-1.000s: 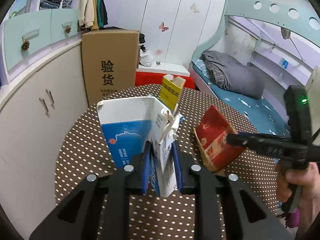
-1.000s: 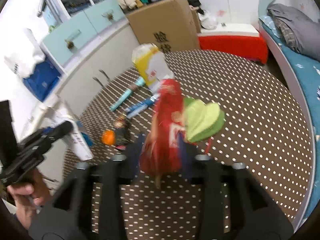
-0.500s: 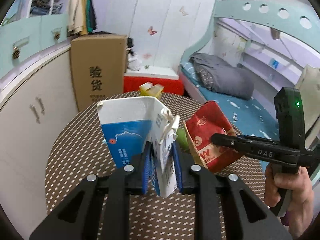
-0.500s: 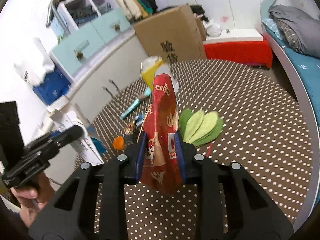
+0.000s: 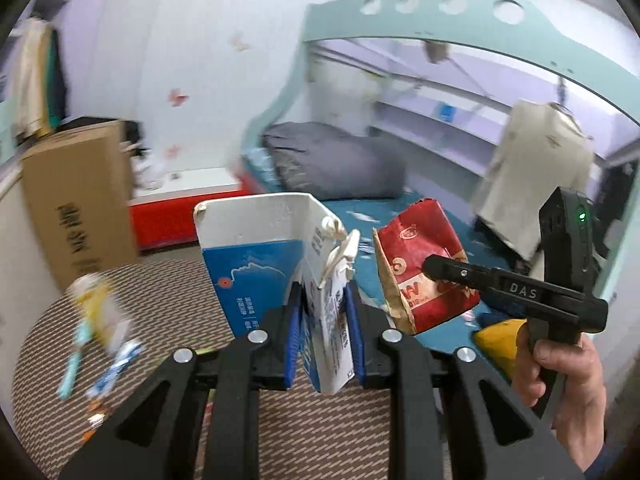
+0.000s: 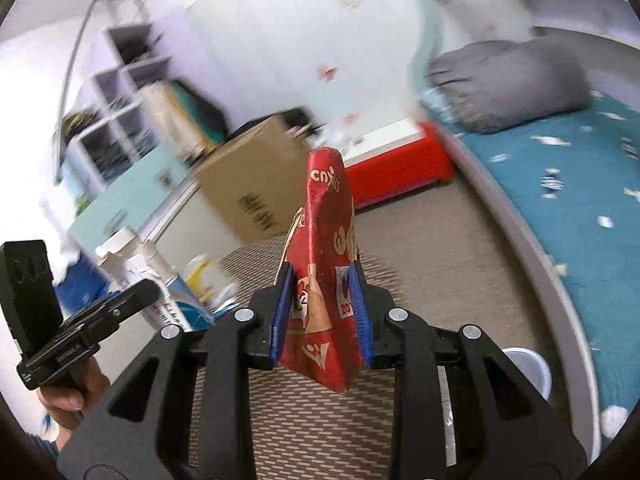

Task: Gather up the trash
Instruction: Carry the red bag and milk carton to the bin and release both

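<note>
Trash rides in both grippers above the dotted table [image 5: 168, 292]: the left gripper [image 5: 323, 320] pinches a blue-and-white milk carton [image 5: 256, 264] by one torn flap, the right gripper [image 6: 322, 316] clamps a crumpled red paper bag [image 6: 326, 240]. Judging by the thin flap hold, a quick swing could tear the carton loose. Farther off, blurred wrappers [image 5: 100, 344] lie on the table, uncollected.

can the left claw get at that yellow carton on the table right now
Probably not: the left claw is shut on the blue-and-white milk carton, so it has no free grip for the yellow carton.
</note>
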A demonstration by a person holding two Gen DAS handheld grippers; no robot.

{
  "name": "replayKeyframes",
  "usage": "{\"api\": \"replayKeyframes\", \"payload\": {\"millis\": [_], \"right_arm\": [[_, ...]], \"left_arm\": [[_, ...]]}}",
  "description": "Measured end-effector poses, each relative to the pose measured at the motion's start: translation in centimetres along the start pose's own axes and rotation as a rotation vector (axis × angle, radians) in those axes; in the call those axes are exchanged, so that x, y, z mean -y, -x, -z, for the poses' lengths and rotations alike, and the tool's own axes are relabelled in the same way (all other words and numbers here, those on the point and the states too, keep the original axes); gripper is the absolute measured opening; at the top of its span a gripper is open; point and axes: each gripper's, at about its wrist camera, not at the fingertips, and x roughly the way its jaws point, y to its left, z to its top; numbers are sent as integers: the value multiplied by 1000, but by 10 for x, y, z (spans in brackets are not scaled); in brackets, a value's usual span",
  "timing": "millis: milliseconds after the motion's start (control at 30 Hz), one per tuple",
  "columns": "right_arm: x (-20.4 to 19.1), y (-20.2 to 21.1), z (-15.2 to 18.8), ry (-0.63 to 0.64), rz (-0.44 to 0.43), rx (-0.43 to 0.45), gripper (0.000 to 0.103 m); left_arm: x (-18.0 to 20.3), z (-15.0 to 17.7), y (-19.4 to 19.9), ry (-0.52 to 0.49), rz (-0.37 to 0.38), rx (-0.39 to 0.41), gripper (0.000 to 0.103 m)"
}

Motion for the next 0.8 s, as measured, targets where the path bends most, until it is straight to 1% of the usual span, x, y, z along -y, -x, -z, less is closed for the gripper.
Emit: {"api": "replayKeyframes", "payload": {"millis": [100,200,267,333,367,500,533,600,633,667,800], "right_arm": [[44,25,0,-62,77,40,28],[90,46,6,-128,169,52,28],[116,51,11,-159,214,43,28],[147,50,22,-207,275,15,28],[157,50,27,-226,289,5,28],[203,35,53,-316,342,-57,28],[209,30,59,-330,347,-71,28],[228,19,69,-362,360,-103,28],[238,16,74,-376,363,-116,28],[245,12,77,-388,364,-128,28],[266,-6,93,-429,373,-169,28]], "left_arm": [[40,-6,-34,-30,83,-32,20],[76,-7,-72,-47,163,-90,20],[99,-3,-99,-62,209,-142,20],[120,5,-127,-79,239,-199,20],[129,7,-141,-85,251,-229,20],[160,28,-192,-126,262,-348,20],[166,35,-206,-133,258,-384,20],[175,45,-229,-150,246,-432,20],[180,52,-242,-158,240,-472,20],[184,59,-253,-160,236,-504,20],[193,81,-286,-177,213,-588,20]]}}
